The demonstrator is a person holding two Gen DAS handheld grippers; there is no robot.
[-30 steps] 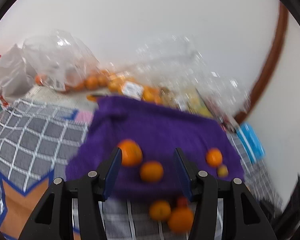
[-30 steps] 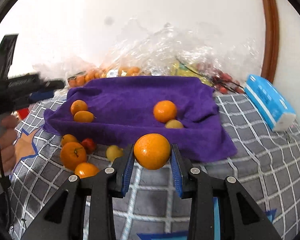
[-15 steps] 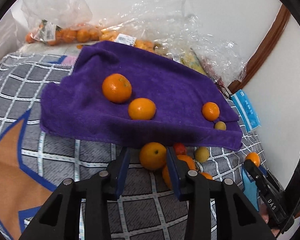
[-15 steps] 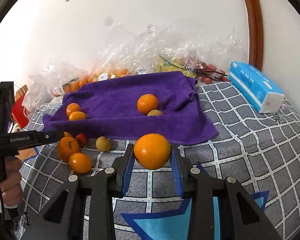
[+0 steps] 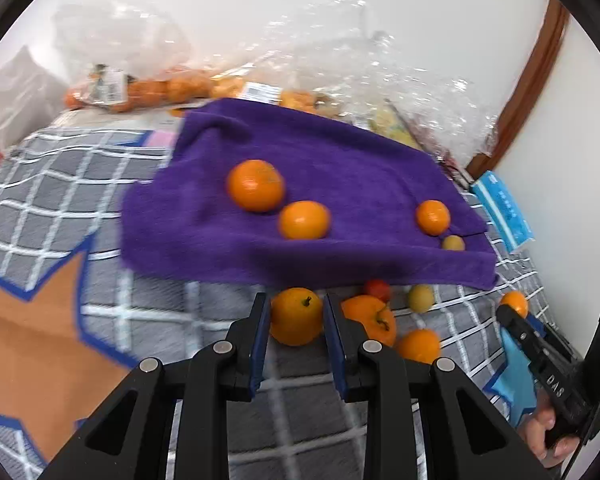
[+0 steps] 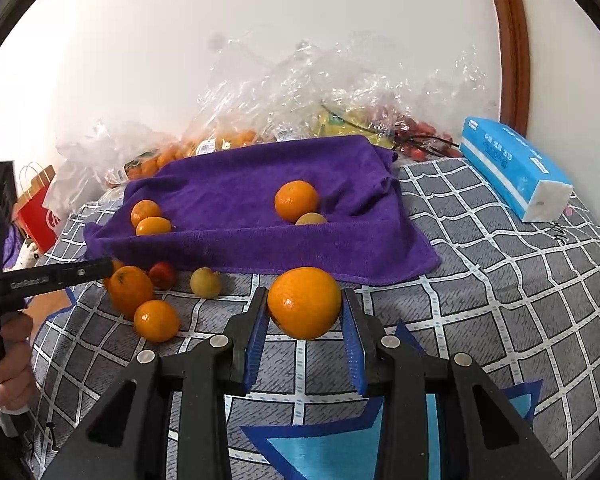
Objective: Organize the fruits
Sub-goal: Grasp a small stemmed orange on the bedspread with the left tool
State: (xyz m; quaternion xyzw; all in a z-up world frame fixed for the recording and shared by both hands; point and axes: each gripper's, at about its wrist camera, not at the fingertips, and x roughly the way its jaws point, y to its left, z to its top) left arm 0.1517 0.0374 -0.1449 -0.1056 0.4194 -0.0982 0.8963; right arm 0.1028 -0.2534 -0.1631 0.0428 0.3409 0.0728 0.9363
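Now my left tool (image 5: 296, 316) is clamped on an orange (image 5: 297, 316) that sits on the checked bedspread (image 5: 52, 184), just in front of the purple towel's (image 5: 340, 168) near edge. Both blue pads touch its sides. Just right of that orange, also before the towel, lie a bigger orange (image 5: 370, 318), a small one (image 5: 419, 345), a red fruit (image 5: 378, 289) and a yellow-green fruit (image 5: 421, 297). On the towel rest two oranges close together (image 5: 255, 185) near its left part, and one orange (image 5: 433, 217) with a small yellowish fruit (image 5: 453, 243) touching it near its right part.

My right tool (image 6: 305, 304) grips another orange (image 6: 305, 303), pads pressed on both sides, held clear above the bedspread in front of the towel's right corner. Behind the towel, clear plastic bags (image 6: 308, 92) of fruit lean by the wall. A blue tissue pack (image 6: 512, 166) lies right of the towel.
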